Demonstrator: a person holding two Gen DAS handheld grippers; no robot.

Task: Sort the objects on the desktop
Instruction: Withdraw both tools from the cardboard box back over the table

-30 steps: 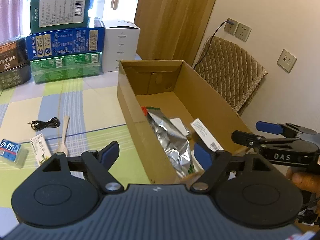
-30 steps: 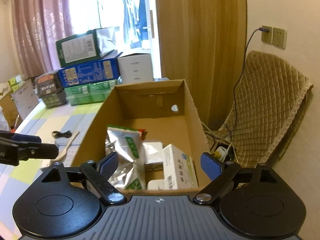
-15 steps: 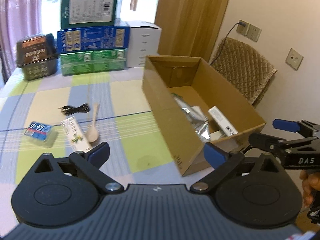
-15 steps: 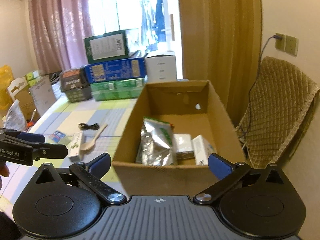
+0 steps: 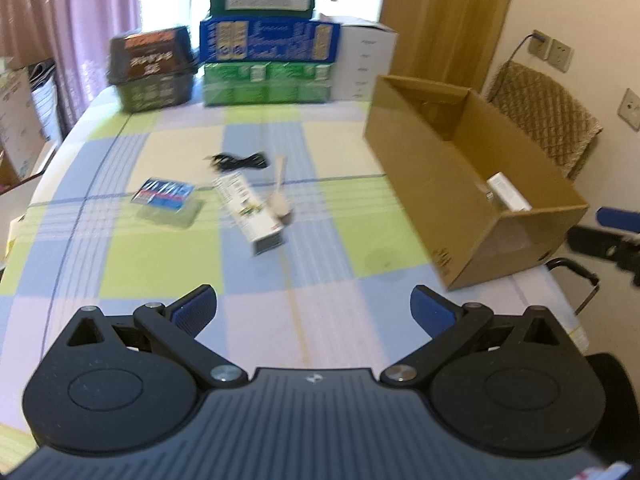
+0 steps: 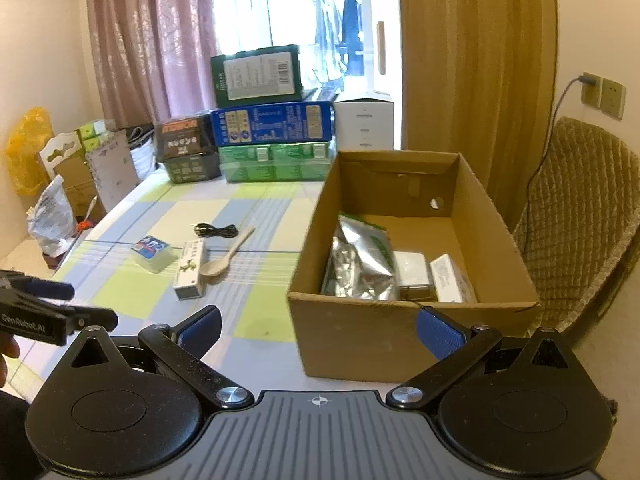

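At table's right edge: cardboard box (image 6: 400, 332) holds foil pouch (image 6: 360, 264) and two packets.
Left for us: spoon (image 6: 226, 258), cable (image 6: 216, 231), two small boxes, mid-table.
Our tools: left tool (image 5: 314, 310) and right tool (image 6: 318, 330) both spread, empty.

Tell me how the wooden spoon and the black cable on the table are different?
The wooden spoon is pale and lies out straight; the black cable is dark and bunched into a loose coil. The spoon is stiff-looking with a wide bowl at one end, while the cable is thin all along. The spoon lies nearer the camera, the cable behind it. Both rest loose on the checked tablecloth, outside the cardboard box.
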